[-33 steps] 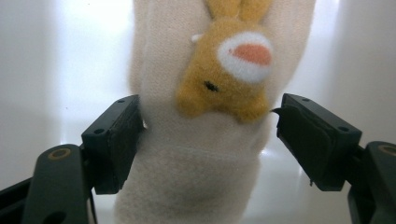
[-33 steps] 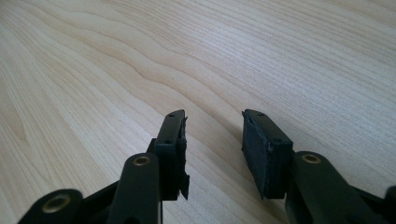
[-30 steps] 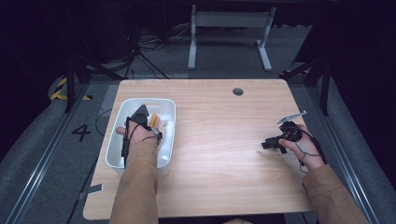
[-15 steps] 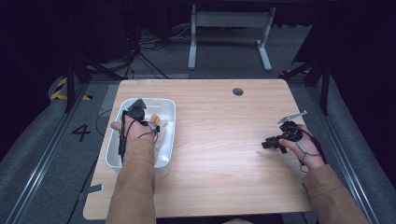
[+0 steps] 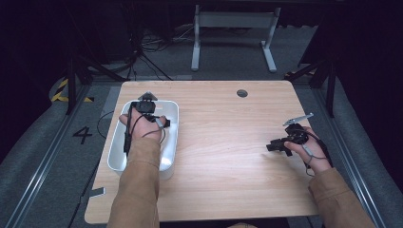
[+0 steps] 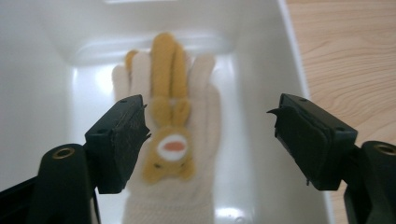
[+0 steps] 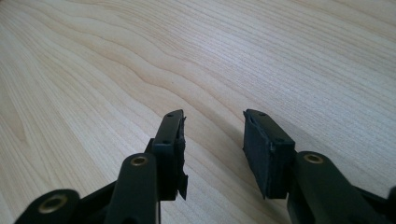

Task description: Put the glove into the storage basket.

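A cream knitted glove (image 6: 205,107) with a yellow rabbit figure (image 6: 170,140) on it lies flat in the white bin (image 6: 42,93). My left gripper (image 6: 208,112) hovers over it, jaws open wide on either side of the rabbit and not touching it. From the high view, the left gripper (image 5: 145,105) is over the far half of the bin (image 5: 119,152), and the hand hides the glove. My right gripper (image 5: 274,145) rests low near the right edge of the wooden table (image 5: 223,142). In its own view the right gripper (image 7: 212,126) is open, with only bare wood (image 7: 140,56) between the jaws.
A round grommet hole (image 5: 242,93) sits near the table's far edge. Beyond the table stands a grey metal frame (image 5: 233,28), with cables on the floor. A floor marking "4" (image 5: 82,134) lies left of the table.
My left gripper has moved away from me along the bin toward its far end, and the hand now covers the glove in the high view. The right gripper has stayed still.
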Demonstrator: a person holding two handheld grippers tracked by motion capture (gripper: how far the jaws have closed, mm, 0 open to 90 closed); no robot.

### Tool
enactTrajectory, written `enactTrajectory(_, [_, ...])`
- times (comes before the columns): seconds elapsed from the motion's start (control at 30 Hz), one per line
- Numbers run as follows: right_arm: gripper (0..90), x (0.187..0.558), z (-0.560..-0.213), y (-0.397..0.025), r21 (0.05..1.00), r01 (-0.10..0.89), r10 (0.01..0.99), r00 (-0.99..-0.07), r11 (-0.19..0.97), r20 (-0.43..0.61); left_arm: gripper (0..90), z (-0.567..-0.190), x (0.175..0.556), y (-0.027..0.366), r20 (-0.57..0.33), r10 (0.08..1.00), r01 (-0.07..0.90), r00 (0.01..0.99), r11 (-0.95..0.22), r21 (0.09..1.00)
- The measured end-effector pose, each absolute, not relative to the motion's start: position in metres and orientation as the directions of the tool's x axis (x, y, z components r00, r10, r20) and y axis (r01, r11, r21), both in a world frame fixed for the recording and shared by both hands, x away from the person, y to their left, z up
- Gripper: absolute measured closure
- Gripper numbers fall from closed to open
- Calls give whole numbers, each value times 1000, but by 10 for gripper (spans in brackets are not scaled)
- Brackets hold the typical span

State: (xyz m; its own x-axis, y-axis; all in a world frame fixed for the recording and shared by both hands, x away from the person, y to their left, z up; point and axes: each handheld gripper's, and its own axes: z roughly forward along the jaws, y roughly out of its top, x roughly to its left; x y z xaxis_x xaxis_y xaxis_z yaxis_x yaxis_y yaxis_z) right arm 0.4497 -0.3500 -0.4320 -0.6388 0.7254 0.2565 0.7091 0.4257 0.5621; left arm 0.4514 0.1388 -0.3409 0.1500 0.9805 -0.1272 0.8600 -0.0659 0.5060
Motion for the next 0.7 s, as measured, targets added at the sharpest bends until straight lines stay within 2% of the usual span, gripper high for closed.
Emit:
enactTrajectory(0.1, [594,449,-431,-352,573,706,725,-638,416,258,322,-336,451,126,-131,963,829,235,-128,545])
enactTrajectory(0.2, [591,448,-431,-353,582,703,727,-637,410,258,325,-334,450,118,-135,950,806,280,-157,570])
enactTrajectory(0.23, [589,446,-429,-354,587,699,727,-637,408,254,325,-333,448,108,-137,931,781,337,-195,593])
enactTrajectory(0.27, [589,445,-429,-354,588,697,725,-640,410,254,325,-333,448,108,-137,931,781,337,-195,593])
enactTrajectory(0.3, [588,444,-427,-354,591,693,723,-644,412,251,325,-331,446,94,-135,912,762,388,-235,604])
enactTrajectory(0.33, [588,444,-427,-354,591,693,723,-644,412,251,325,-331,446,94,-135,912,762,388,-235,604])
enactTrajectory(0.53, [584,440,-424,-353,606,667,691,-678,434,252,311,-329,436,53,-159,825,682,542,-322,656])
enactTrajectory(0.7, [561,438,-420,-354,628,638,669,-703,445,241,301,-335,420,36,-188,745,607,640,-340,718])
